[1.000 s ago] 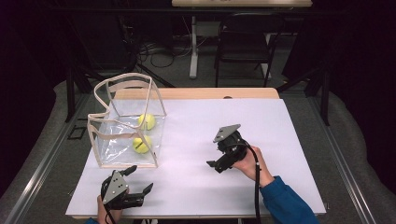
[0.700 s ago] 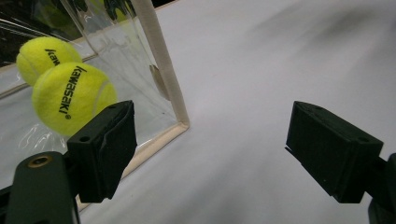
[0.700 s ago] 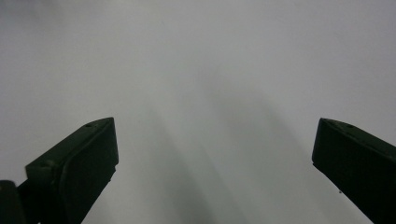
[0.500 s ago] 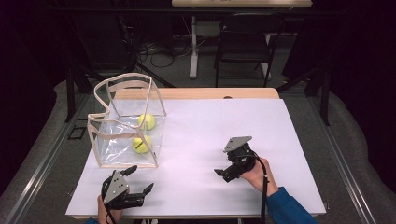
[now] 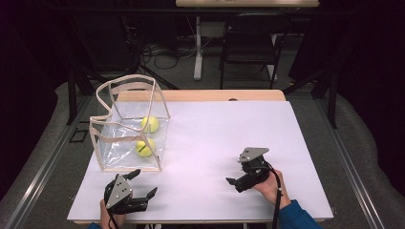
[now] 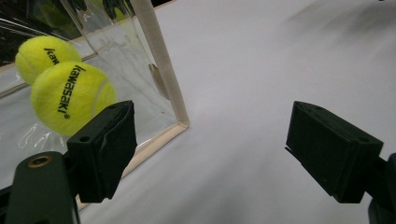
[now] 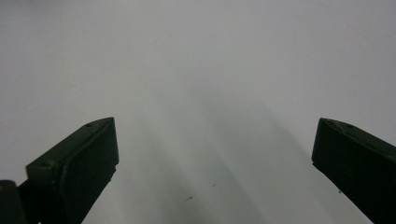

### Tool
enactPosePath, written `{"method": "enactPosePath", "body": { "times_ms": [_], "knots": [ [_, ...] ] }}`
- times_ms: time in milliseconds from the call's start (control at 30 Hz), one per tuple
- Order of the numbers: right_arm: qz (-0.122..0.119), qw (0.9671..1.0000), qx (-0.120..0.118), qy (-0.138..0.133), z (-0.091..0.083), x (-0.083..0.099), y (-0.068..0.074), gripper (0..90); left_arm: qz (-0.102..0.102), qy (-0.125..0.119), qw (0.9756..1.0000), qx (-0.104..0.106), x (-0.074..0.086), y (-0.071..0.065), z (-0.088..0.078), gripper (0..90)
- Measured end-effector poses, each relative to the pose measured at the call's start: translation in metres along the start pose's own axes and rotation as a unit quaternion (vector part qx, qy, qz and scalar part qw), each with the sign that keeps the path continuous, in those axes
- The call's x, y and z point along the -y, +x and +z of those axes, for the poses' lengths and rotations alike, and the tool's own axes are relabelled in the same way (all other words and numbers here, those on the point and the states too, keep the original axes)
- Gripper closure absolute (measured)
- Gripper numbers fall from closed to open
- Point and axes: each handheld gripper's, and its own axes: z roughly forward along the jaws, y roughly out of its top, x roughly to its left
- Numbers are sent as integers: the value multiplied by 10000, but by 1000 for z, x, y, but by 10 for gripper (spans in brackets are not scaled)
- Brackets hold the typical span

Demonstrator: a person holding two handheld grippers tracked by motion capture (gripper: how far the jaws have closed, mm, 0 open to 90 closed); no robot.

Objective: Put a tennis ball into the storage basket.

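Note:
A clear plastic bag point(image 5: 107, 143) with beige trim stands open at the table's left. Two yellow tennis balls point(image 5: 150, 124) point(image 5: 144, 147) lie inside it. My left gripper point(image 5: 144, 182) rests open near the front edge, just in front of the bag's near corner. In the left gripper view the jaws point(image 6: 210, 140) stand wide apart and empty; the bag's corner trim point(image 6: 159, 60) and both balls point(image 6: 70, 95) point(image 6: 39, 53) show behind the left jaw. My right gripper point(image 5: 235, 171) is low over the table at the front right, open. Its view point(image 7: 215, 158) has bare white surface between the jaws.
The white table top point(image 5: 229, 129) has a wooden strip point(image 5: 200, 95) along its far edge. Beyond it stand a black chair point(image 5: 248, 43), a desk leg and cables on the floor. Metal rails run along both sides of the table.
My right gripper has moved right and toward the front edge, coming down close to the table. The left gripper, the bag and the balls have stayed put.

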Motion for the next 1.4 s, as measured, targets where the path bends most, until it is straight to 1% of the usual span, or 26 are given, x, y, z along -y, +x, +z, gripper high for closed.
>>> {"method": "enactPosePath", "body": {
  "times_ms": [133,267,400,467,633,833,933,1033,1167,1400],
  "knots": [
    [67,9999,27,-115,-2,9,0,0,3,1,10000,-4,0,0,0,161],
    [91,9996,130,-228,-5,16,0,0,6,4,10000,1,0,0,0,161],
    [161,9992,155,-329,-8,22,1,0,4,-6,10000,0,0,0,0,161],
    [210,9988,203,-383,-10,25,1,0,4,-6,10000,-2,0,0,0,161],
    [166,9974,380,-597,-15,33,5,0,10,11,10000,-2,0,0,0,160],
    [84,9969,455,-636,-16,42,10,0,6,24,10000,16,1,-1,1,161],
    [103,9965,450,-696,-18,44,11,0,28,25,10000,20,0,-1,1,161],
    [83,9961,513,-716,-19,46,13,0,13,32,10000,20,0,-1,1,161],
    [101,9947,587,-839,-22,50,13,0,26,52,10000,12,1,0,1,161],
    [129,9943,588,-882,-24,53,14,0,37,55,10000,8,1,-1,2,161]
  ]
}}
